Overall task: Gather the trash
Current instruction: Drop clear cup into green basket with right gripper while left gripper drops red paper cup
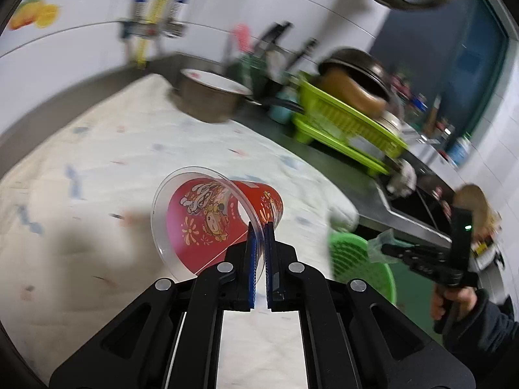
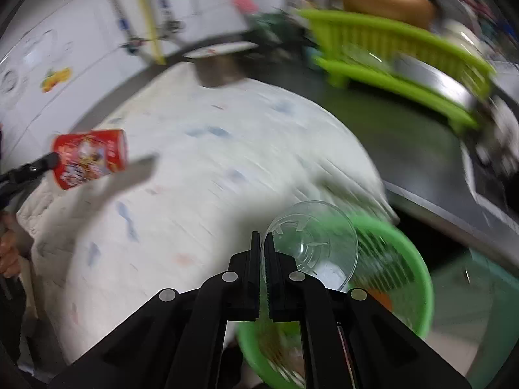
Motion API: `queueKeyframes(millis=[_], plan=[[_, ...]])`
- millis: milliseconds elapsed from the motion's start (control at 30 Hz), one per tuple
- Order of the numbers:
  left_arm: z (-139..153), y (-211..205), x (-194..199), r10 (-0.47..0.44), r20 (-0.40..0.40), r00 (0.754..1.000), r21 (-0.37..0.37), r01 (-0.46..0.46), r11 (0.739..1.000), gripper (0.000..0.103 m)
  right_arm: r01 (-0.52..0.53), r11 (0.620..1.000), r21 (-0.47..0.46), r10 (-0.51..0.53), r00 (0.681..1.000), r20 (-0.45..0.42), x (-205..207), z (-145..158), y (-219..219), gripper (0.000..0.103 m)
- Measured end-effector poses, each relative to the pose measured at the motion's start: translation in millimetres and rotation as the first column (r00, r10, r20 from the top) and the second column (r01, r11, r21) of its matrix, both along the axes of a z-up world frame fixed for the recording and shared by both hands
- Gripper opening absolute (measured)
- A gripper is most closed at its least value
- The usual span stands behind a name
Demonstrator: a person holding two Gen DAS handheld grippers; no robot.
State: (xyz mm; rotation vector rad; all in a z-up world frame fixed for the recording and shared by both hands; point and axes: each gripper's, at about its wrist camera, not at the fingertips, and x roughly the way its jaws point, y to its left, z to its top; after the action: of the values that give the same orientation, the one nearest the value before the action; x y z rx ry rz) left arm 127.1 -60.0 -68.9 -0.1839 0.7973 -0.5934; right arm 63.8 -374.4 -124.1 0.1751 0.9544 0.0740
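My left gripper point(image 1: 259, 227) is shut on the rim of a clear cup with a red printed sleeve point(image 1: 211, 220), which lies tilted above the white cloth. In the right wrist view that red cup point(image 2: 90, 159) hangs at the far left in the left gripper point(image 2: 48, 160). My right gripper point(image 2: 262, 236) is shut on the rim of an empty clear plastic cup point(image 2: 311, 243). It holds the cup over the green basket point(image 2: 418, 259), which has scraps inside. The left wrist view shows the right gripper point(image 1: 386, 248) by the basket point(image 1: 350, 253), held by a hand point(image 1: 454, 298).
A quilted white cloth point(image 1: 129, 149) covers the counter. At its far end stand a metal pot point(image 1: 211, 97) and a lime dish rack point(image 1: 340, 120) stacked with pans. A steel sink point(image 1: 418, 201) lies to the right. The view is motion-blurred.
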Motion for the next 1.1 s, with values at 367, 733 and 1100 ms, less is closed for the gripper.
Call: queueKeyframes(millis=[367,733,1100], plan=[[-27,-127,-37,-0.241,-0.079,0.967,0.058,0.246,0.968,0.003,0.180,0.983,0.046,-0.174,0.979,-0.104,-66,-53,-63,0.014],[-75,-208,-35,-0.338,-0.187,0.922,0.126,0.364,0.923,0.004,0.273,0.958,0.085,-0.271,0.962,-0.034,-102,-40,-77,0.048],[-106,-239,-35,-0.356,-0.281,0.891,0.143,0.406,0.903,0.010,0.320,0.938,0.131,-0.323,0.946,0.007,-138,-25,-82,0.057]])
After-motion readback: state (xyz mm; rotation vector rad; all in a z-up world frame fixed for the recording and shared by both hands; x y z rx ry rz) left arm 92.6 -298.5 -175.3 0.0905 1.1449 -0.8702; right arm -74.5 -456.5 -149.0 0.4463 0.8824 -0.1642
